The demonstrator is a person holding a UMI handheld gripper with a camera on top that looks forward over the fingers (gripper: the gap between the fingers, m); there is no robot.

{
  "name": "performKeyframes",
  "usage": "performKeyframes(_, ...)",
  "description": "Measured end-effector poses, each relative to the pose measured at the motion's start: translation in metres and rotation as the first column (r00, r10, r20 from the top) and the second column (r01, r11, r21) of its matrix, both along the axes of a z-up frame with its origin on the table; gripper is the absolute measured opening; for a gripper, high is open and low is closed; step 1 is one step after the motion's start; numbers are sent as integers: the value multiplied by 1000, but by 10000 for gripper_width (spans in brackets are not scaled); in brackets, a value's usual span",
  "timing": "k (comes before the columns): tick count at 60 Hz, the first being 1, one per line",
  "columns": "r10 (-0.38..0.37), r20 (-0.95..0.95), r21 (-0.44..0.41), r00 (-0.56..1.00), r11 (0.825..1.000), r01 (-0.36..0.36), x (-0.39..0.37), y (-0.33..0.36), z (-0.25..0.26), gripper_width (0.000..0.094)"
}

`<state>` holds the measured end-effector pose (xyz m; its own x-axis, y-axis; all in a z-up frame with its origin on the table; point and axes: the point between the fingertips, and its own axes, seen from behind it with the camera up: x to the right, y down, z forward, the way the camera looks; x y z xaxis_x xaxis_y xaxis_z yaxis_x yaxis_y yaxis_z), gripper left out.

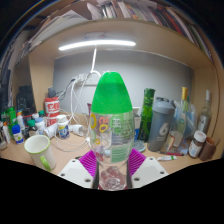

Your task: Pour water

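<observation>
Bottle (111, 125), centre frame, upright, clamped in claw (112, 166); mug (39, 152) lower left on surface; pouring not begun.

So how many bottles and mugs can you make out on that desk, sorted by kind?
Clear bottle with green top, between the gripper fingers, which look closed on it: 1
Dark green glass bottle: 1
Clear bottles at the right: 2
Mug with green rim: 1
Total: 5. The small clutter at the left is too tiny to count.

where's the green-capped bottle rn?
In the gripper view, the green-capped bottle stands upright between the fingers of the tool, both pads pressed on it, with the white mug to its left.
</observation>
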<state>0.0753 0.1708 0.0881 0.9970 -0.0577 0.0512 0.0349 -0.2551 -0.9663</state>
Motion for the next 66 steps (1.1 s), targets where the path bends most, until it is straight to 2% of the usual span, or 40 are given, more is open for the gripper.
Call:
performKeyframes(4,-3,-30,-35,1000,999,2,1,-7,-23,405)
performKeyframes(6,-14,-46,23,999,1000,15,3,-7,-14,407)
performKeyframes(9,-32,-60,50,998,998,35,8,-7,-16,410)
performKeyframes(20,-58,-79,55,995,997,62,12,-6,-15,410)
performKeyframes(23,-64,-75,49,995,997,67,13,-6,-15,434)
performKeyframes(30,-69,-67,-36,995,997,67,13,-12,-22,533)
performKeyframes(36,-74,-119,-86,990,994,64,9,-28,-24,800)
performKeyframes(38,-80,-124,-94,989,993,68,9,-36,-24,844)
performKeyframes(44,-120,-115,-122,986,987,106,11,-68,-20,834)
performKeyframes(51,-135,-126,-150,983,982,116,-3,-117,-9,835)
performKeyframes(66,-110,-52,-179,993,979,99,-59,-257,50,832)
